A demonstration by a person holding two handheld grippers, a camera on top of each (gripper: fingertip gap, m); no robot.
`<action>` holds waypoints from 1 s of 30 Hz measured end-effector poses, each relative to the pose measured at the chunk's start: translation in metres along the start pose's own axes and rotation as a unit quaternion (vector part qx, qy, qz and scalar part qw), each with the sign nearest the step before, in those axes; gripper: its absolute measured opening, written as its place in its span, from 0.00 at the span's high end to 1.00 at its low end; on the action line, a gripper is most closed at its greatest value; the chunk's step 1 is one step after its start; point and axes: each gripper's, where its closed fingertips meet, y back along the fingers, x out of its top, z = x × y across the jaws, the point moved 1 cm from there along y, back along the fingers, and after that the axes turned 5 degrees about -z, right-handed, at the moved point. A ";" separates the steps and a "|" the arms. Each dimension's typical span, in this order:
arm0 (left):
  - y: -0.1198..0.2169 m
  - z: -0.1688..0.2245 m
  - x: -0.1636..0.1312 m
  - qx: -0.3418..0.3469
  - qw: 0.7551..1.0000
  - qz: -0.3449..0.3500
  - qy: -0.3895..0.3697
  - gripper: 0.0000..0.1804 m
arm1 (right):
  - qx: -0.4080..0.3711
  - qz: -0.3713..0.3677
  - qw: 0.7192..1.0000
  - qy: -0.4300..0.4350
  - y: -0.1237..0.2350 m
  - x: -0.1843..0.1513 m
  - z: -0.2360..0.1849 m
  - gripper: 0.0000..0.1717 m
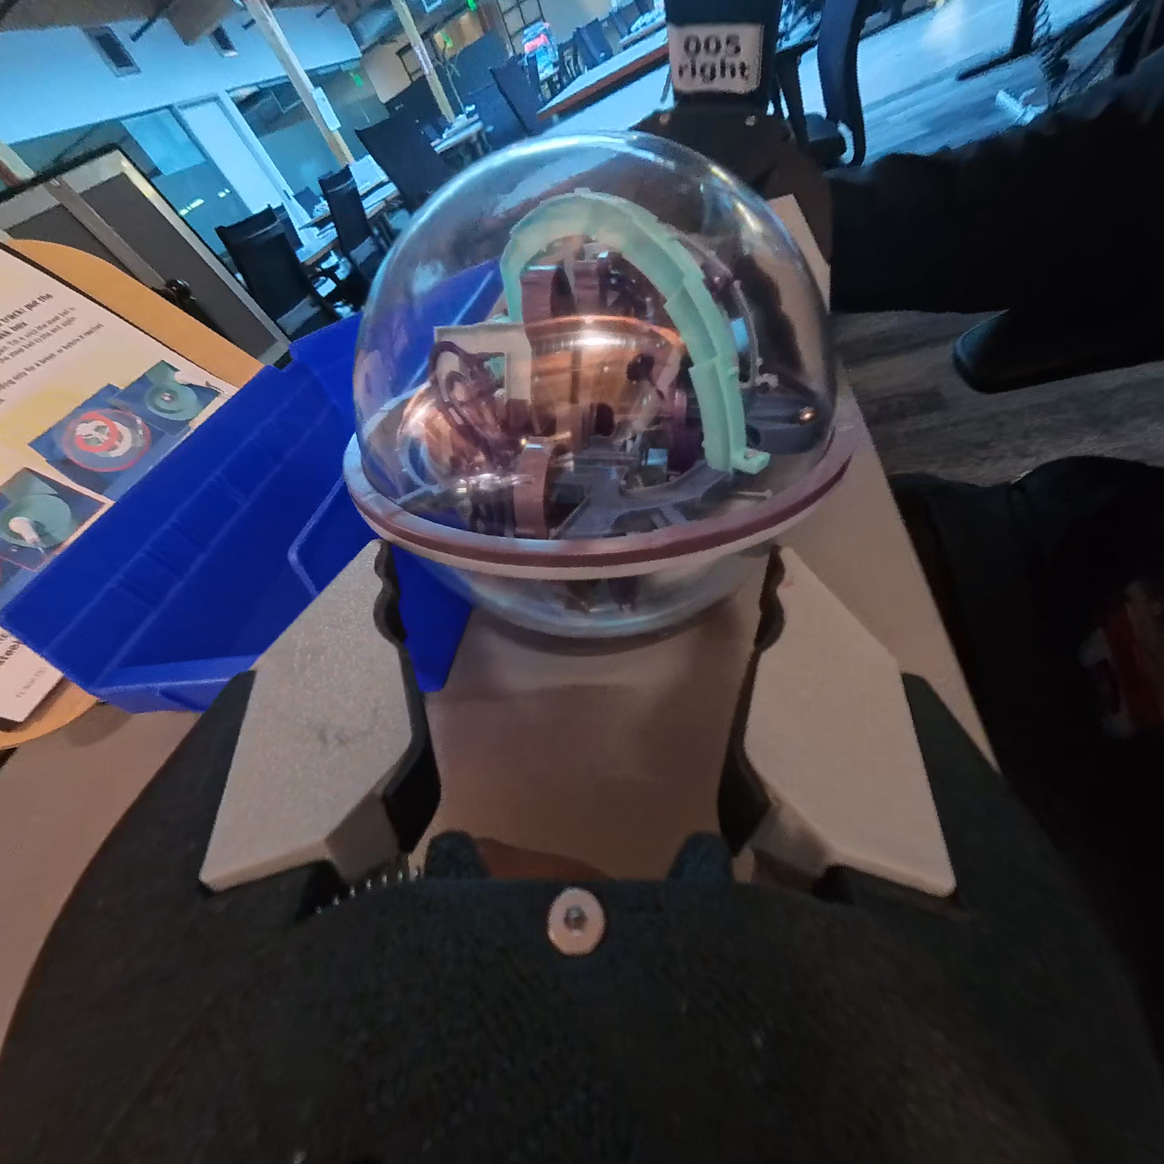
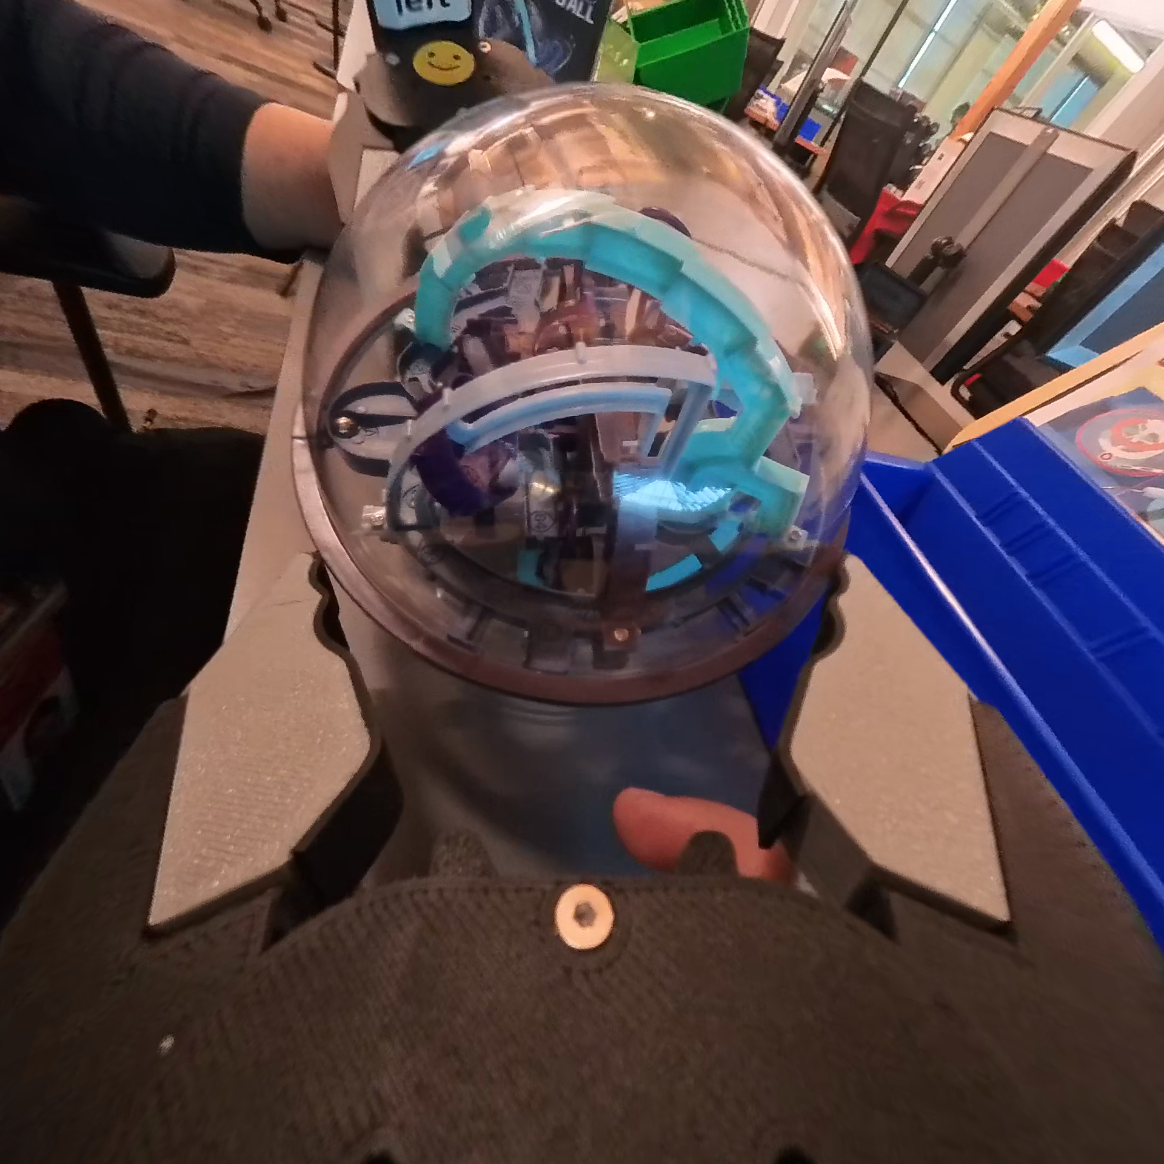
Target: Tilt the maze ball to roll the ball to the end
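Note:
The maze ball (image 1: 592,378) is a clear sphere with a dark red rim, holding teal, grey and purple tracks. It sits between both grippers, low over the grey table top (image 1: 598,724). My left gripper (image 1: 578,567) has its pads against the lower half, just under the rim. My right gripper (image 2: 576,598) faces it from the far side, with its pads against the rim of the maze ball (image 2: 579,378). The small steel ball (image 1: 805,414) lies on a dark track near the rim. It also shows in the right wrist view (image 2: 344,428).
A blue plastic bin (image 1: 189,535) stands right beside the ball and also shows in the right wrist view (image 2: 1008,598). A printed sheet (image 1: 75,409) lies on an orange table beyond the bin. The grey table's edge (image 1: 913,598) runs along the other side, where a person in dark clothes (image 1: 1039,630) sits.

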 end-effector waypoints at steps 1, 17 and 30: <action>0.000 -0.001 -0.002 0.007 1.000 -0.005 -0.009 0.37 | -0.004 0.000 1.000 0.002 0.001 0.000 0.000 0.15; -0.009 -0.001 -0.003 0.009 1.000 -0.022 -0.003 0.31 | -0.042 -0.023 0.998 0.048 -0.011 -0.002 0.000 0.09; -0.004 0.002 0.010 0.010 0.999 -0.005 0.036 0.30 | -0.019 0.012 0.999 0.025 -0.004 0.022 -0.003 0.09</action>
